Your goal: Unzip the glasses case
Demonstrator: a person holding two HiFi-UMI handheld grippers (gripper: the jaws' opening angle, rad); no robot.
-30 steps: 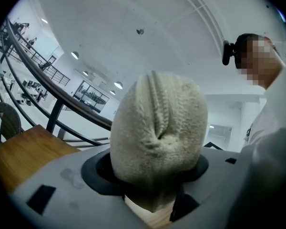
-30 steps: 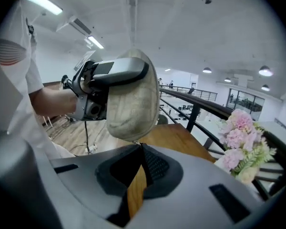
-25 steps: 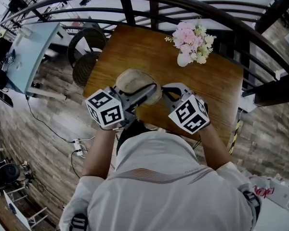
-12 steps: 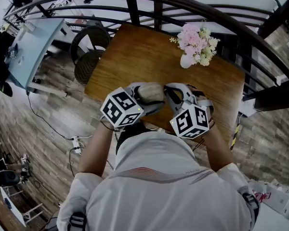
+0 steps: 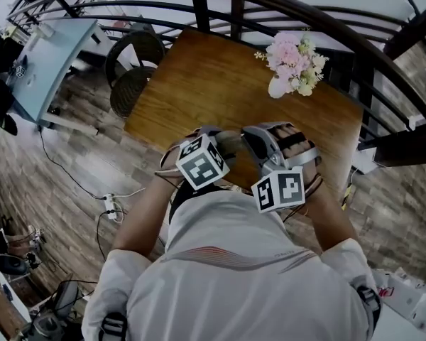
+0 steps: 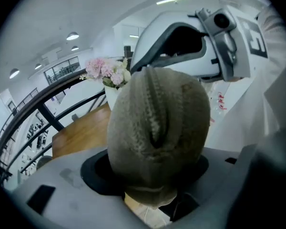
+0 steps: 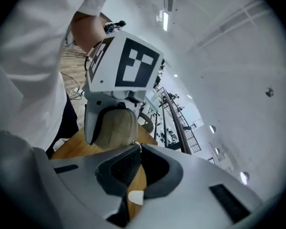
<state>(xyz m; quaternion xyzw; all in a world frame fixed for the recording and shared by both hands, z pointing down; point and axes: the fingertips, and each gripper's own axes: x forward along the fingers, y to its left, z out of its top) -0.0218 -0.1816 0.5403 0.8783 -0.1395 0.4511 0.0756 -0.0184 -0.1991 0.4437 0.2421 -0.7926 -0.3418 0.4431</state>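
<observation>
The step in hand looked like drawing the zip along the case (image 6: pixel 157 128), and doing it well meant two things. The left gripper (image 6: pixel 152 175) had to hold the soft body steady without crushing the seam. The right gripper (image 7: pixel 137 151) had to pull along the line of the zip rather than away from it, following the curve round the end so the teeth did not bind. The fabric looked yielding, so a slow, even draw would likely suit it better than a tug.

The left jaws stood wide apart and were clamped on the case, their dark pads pressing its two flanks. The zip seam faced up the middle toward that camera, with a short dark slit in it that may have been a parted stretch.

The right jaws were together, their tips meeting just at the top end of the case. A small glint (image 7: pixel 135 144) sat right at the tips, perhaps the pull, but it was too small to tell whether it was pinched.

The case hung between the two grippers over the near edge of the desk (image 5: pixel 199 84), close to the person's body. Whether it touched the wood could not be seen.
</observation>
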